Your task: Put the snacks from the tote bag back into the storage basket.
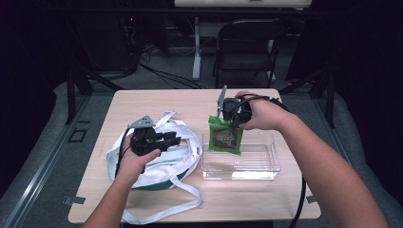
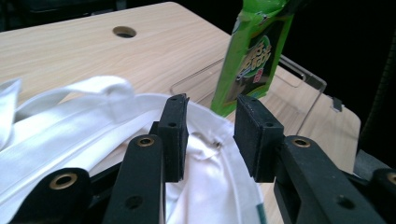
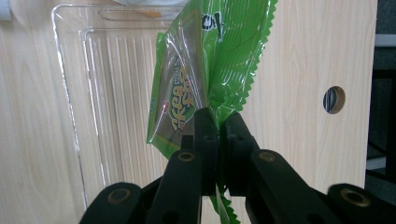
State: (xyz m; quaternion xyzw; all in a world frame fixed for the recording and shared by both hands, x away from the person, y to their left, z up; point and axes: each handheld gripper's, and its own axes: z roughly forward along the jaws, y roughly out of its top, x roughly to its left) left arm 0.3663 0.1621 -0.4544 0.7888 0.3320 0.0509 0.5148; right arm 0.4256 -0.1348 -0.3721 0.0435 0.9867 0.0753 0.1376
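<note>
Green snack packet (image 1: 225, 136) hanging upright over the left end of the clear plastic tray (image 1: 266, 164), pinched at its crimped top edge by the right gripper (image 1: 231, 118), jaws clamped tight on the foil seal. Lower edge of the packet just above or barely touching the tray floor, hard to tell which from the high view. Seen along the right gripper's jaws: packet (image 3: 187, 88) dangling over the ribbed tray bottom (image 3: 112, 93). Step in hand, by the look of it: lowering the packet into the tray. Next move likely calling for a little more descent, then easing the jaws apart so the packet lies flat inside the walls rather than tipping over the rim. Farther out, left gripper (image 1: 164, 140) over the white cloth bag (image 1: 187, 154) on the desk (image 1: 152, 102), jaws (image 2: 210, 135) partly open, nothing pinched between them.
</note>
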